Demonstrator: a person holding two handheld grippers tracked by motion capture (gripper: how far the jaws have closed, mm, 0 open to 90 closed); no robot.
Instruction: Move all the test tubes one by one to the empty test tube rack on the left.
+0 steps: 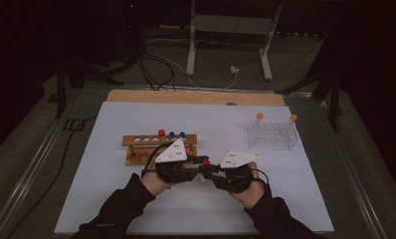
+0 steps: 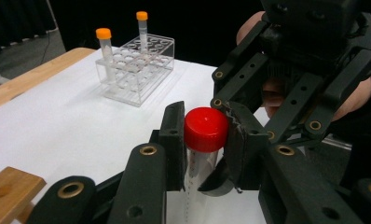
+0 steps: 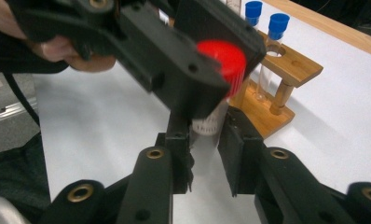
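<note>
I hold the red-capped tube (image 2: 203, 140) between both grippers, above the white desk (image 1: 136, 199) just in front of the wooden rack (image 1: 158, 147). My left gripper (image 2: 204, 144) pinches the tube just under its cap, jaws pressed on the clear body. My right gripper (image 3: 206, 140) has its jaws on either side of the tube's lower part; I cannot tell whether they press it. In the left gripper view, one right jaw touches the red cap's edge. Two blue-capped tubes (image 3: 266, 28) stand upright in the wooden rack. The clear rack (image 1: 273, 135) with two orange-capped tubes (image 1: 259, 116) sits well apart at far right.
</note>
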